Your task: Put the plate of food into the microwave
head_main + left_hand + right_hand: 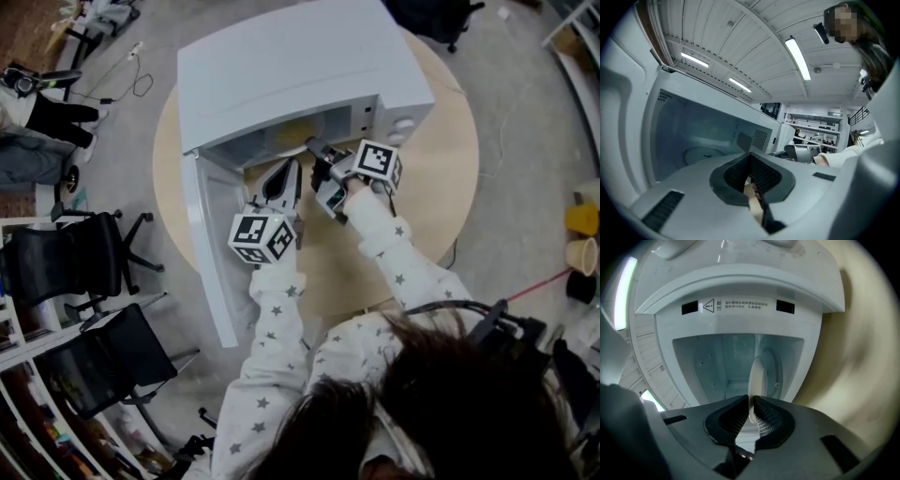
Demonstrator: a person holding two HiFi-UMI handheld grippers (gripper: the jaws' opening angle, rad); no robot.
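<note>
Here, seen from above, a white microwave (300, 66) sits on a round wooden table (441, 178) with its door (211, 253) swung wide open to the left. A person in star-patterned white sleeves (281, 328) holds both tools at the mouth of the oven. The right gripper (314, 150) is clamped on the rim of a white plate (757, 380). In the right gripper view the plate stands edge-on between the two dark ribbed pads (766, 416), which press on it from either side. The plate reaches toward the open cavity, right in front of the glass turntable (772, 369). How far it is inside cannot be told, and the food on it cannot be made out from this edge. A warning label (736, 305) runs above the opening. The left gripper (291, 169) is just beside the right one, nearer the door, and points into the same opening. In the left gripper view its jaws are drawn together, tips meeting, with only a pale sliver low in the slit that is too small to identify. Beyond them lie the pale cavity and the turntable (701, 154).
</note>
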